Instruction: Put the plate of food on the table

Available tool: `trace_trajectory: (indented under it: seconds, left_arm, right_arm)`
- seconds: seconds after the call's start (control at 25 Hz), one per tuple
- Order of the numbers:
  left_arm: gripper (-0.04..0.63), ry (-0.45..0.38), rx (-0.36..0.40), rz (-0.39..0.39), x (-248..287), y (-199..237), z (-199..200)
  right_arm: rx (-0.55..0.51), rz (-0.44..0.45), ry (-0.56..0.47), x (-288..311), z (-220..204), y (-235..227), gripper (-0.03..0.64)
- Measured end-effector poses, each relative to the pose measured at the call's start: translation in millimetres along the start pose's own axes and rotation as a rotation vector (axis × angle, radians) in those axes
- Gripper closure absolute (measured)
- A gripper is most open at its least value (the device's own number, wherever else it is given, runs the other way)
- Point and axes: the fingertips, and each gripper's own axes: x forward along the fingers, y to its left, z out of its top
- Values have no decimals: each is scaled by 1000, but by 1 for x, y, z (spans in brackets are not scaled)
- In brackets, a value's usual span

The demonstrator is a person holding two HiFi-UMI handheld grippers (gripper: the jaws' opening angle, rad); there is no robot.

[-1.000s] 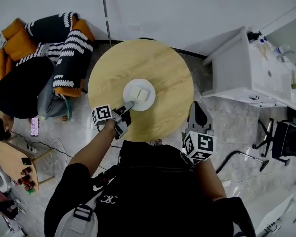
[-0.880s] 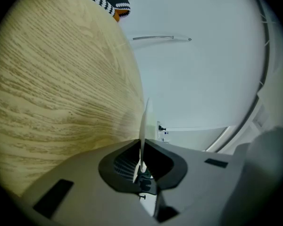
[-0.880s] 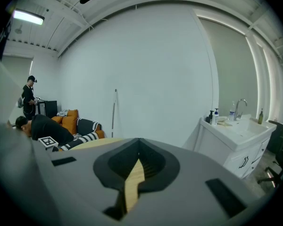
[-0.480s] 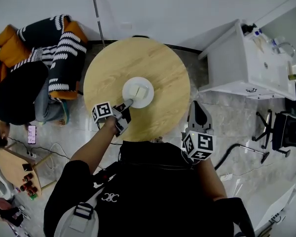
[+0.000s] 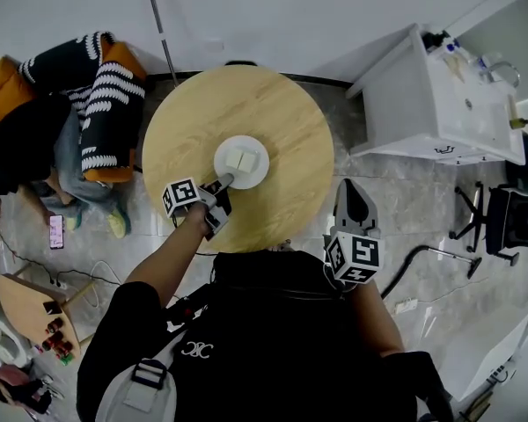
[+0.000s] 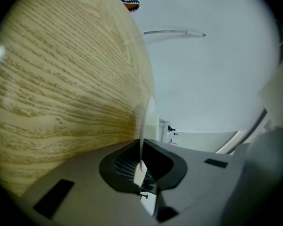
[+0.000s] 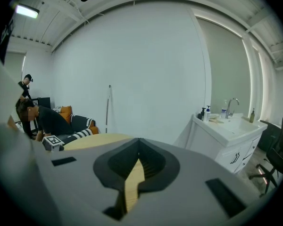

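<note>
Head view: your left gripper is pinched tight on the near rim of the round white plate with two pale food pieces on it. The plate's over the middle of the round light-wood table, centre of frame. Your right gripper hangs just off the table's lower right edge.

Left gripper view: jaws clamped on the thin plate rim, wood grain filling the left side.

Right gripper view: jaws together, nothing between them.
</note>
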Motion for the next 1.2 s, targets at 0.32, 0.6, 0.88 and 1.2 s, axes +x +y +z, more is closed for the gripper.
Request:
trace_trajectory:
  seconds: [0.32, 0.6, 0.88, 1.2]
  left_arm:
    - [577, 7, -2, 81, 4, 13, 0]
    - [575, 6, -90, 123, 4, 19, -1]
    - [572, 30, -40, 271, 2, 20, 5]
    - [461, 63, 129, 465, 5, 12, 1]
  right_arm:
    - [12, -35, 7, 0, -1, -5, 609]
    - [14, -29, 10, 2, -1, -2, 610]
    - [6, 2, -3, 6, 4, 9, 609]
    - [7, 3, 0, 8, 3, 2, 609]
